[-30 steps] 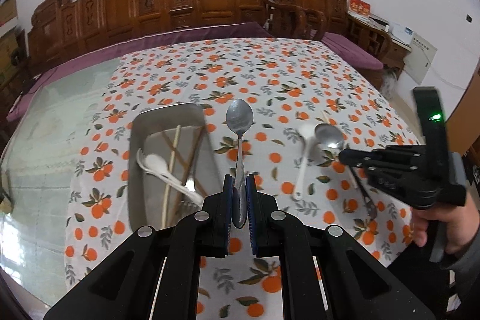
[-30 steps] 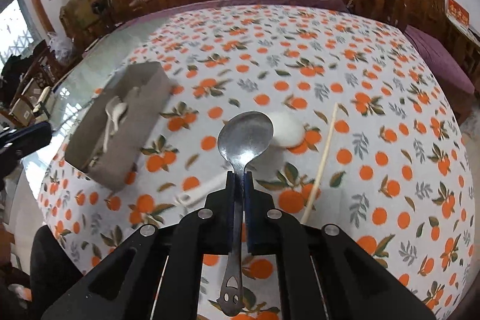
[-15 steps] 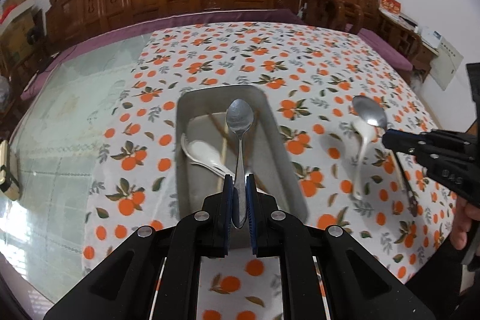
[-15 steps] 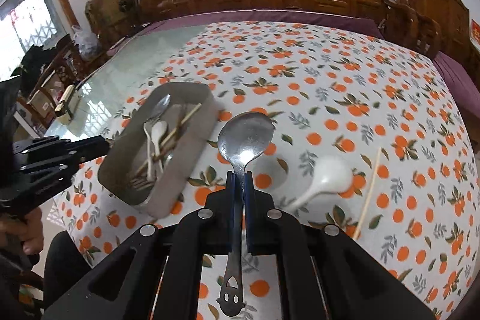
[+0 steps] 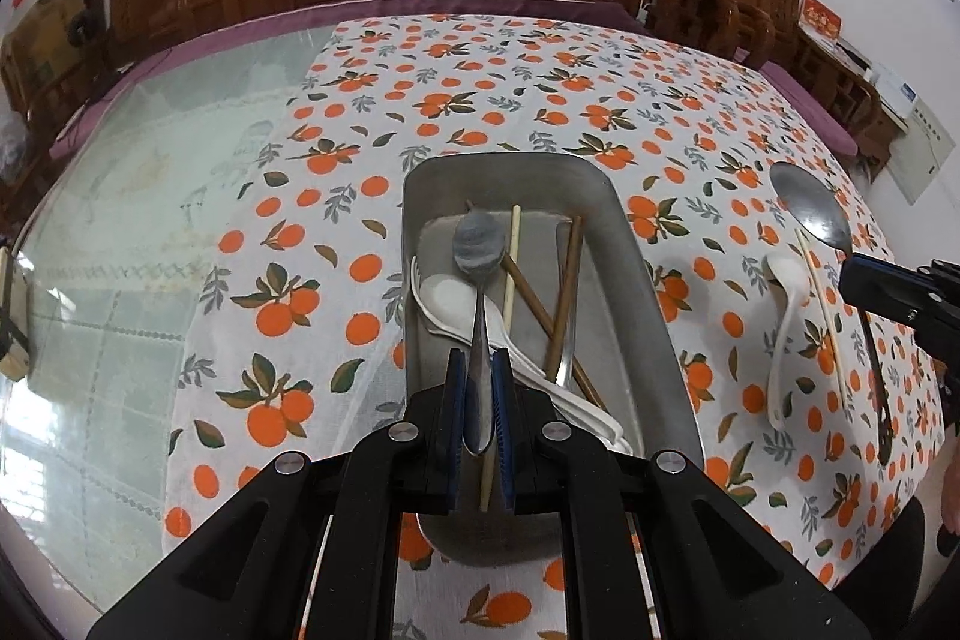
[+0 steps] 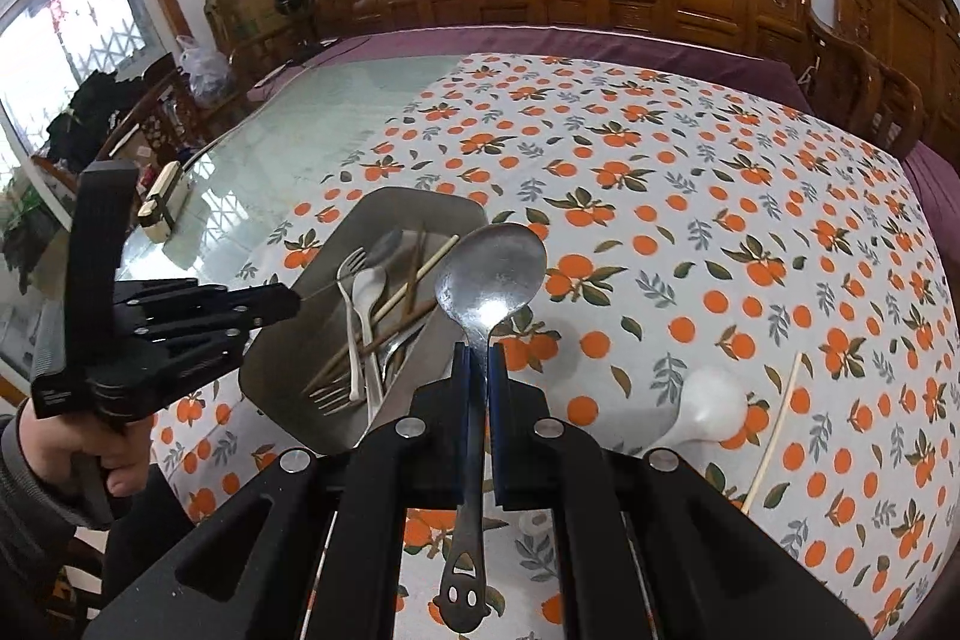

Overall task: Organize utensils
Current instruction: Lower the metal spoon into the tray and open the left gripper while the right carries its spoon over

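Our left gripper (image 5: 478, 388) pinches a spoon (image 5: 478, 244) over the tray (image 5: 654, 340). Our right gripper (image 6: 478, 370) clamps a bigger spoon (image 6: 489, 274) beside the tray's right rim; open tablecloth (image 6: 720, 196) lies beyond.

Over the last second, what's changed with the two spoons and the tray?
The left gripper carried its metal spoon from above the tablecloth to over the metal tray. The right gripper brought its larger spoon toward the tray's edge. Both stay clamped; the white spoon and chopstick lie where they were.
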`<state>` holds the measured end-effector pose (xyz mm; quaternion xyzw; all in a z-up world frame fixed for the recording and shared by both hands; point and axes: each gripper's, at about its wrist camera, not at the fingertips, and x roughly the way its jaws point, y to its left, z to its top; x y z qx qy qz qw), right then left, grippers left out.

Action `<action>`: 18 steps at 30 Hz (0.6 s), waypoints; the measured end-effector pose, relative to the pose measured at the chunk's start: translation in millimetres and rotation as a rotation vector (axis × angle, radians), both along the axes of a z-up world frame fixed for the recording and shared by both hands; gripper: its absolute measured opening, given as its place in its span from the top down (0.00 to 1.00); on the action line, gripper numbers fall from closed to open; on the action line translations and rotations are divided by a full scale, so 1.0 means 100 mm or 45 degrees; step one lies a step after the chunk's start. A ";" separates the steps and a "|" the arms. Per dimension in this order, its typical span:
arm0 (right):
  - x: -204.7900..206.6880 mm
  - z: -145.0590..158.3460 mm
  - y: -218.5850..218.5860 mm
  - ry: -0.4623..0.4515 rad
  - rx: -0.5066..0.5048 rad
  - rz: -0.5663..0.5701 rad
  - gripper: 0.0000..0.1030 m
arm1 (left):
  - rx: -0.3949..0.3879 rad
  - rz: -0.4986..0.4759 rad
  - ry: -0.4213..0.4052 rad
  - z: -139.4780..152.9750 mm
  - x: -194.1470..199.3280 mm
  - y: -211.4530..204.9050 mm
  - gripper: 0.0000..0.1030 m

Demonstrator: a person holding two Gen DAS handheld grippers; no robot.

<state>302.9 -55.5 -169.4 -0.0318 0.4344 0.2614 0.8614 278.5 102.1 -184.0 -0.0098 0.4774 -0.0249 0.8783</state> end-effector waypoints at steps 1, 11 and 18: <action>0.01 -0.01 0.01 0.002 0.000 0.003 0.93 | 0.011 -0.001 0.000 -0.01 0.01 0.00 0.92; 0.09 -0.04 0.12 0.018 -0.002 0.030 0.93 | -0.012 0.002 0.032 -0.14 0.15 0.00 0.92; 0.13 -0.08 0.19 0.031 0.007 0.045 0.93 | -0.032 0.004 0.055 -0.21 0.17 0.01 0.92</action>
